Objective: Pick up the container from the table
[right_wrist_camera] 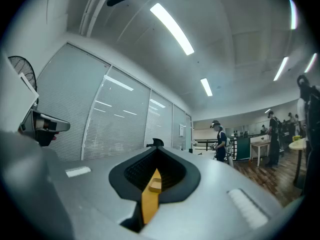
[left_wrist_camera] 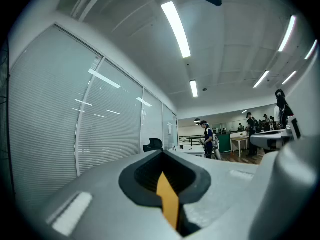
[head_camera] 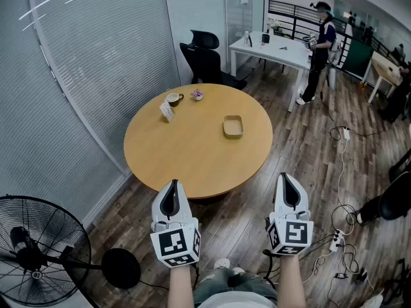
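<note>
Stands at the near side of a round wooden table (head_camera: 186, 159), looking steeply down. Holds the left gripper (head_camera: 172, 185) at the near left and the right gripper (head_camera: 287, 177) at the near right, both just off the table's near edge, above the plank floor (head_camera: 302, 146), tips pointing toward the far side. Shows each pair of fingers pressed together to a point and clamped on nothing, with only a thin slit between them in each gripper view, filled with the table's yellow-brown. Finds the container (head_camera: 232, 126), a shallow tan tray, lying flat on the table right of centre, well apart from both grippers and roughly ahead of the gap between them. Finds on the table's far left a cup (head_camera: 173, 99), a small card (head_camera: 167, 111) standing just nearer than it, and a small purple thing (head_camera: 198, 94) right of the cup. Notes a black office chair (head_camera: 205, 56) beyond the far edge, a white desk (head_camera: 270, 47) farther right with a person (head_camera: 319, 50) beside it, a black fan (head_camera: 32, 249) at the near left, and blinds (head_camera: 96, 63) along the left wall.
</note>
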`<state>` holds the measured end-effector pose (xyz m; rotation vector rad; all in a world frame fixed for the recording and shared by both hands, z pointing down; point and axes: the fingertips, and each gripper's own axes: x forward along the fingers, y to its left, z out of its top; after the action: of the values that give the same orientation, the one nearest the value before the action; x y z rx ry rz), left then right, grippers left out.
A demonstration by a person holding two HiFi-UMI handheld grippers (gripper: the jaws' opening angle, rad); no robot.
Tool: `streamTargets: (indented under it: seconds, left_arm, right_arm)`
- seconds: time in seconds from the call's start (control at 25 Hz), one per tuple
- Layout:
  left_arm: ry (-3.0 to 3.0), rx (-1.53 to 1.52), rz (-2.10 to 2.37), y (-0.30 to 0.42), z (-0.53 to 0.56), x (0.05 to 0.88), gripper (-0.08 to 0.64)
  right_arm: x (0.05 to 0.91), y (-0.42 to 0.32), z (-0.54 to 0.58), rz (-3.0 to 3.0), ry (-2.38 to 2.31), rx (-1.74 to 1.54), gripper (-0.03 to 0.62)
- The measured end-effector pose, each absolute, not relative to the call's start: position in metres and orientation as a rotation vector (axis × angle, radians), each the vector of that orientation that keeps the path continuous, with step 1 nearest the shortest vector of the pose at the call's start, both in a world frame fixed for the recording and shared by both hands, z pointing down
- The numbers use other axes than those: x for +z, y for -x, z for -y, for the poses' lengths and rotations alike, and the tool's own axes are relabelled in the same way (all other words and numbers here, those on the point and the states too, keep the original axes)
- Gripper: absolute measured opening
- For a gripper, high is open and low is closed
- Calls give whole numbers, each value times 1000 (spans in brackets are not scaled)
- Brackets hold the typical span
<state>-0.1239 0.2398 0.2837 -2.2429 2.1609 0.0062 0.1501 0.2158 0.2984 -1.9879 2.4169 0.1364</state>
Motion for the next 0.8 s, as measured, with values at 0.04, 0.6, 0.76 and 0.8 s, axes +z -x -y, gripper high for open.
streamTargets:
  seconds: [0.04,0.6,0.76,0.8]
  left_arm:
    - [2242,7,-2164,125,-240,283,0]
    - [2256,9,-2161,131,-224,284,0]
    - [2277,8,-2138,133,-210,285,0]
    - [2279,9,-2131,134,-206,285,0]
  right_arm:
    - [297,-151,-216,-2412,1992,137,28]
    - [301,-151,-203,-2399,1996,65,39]
    - [304,-139,-192,-2425,1944,27,164]
    - [304,-136,-189,-2428,1935,26,198]
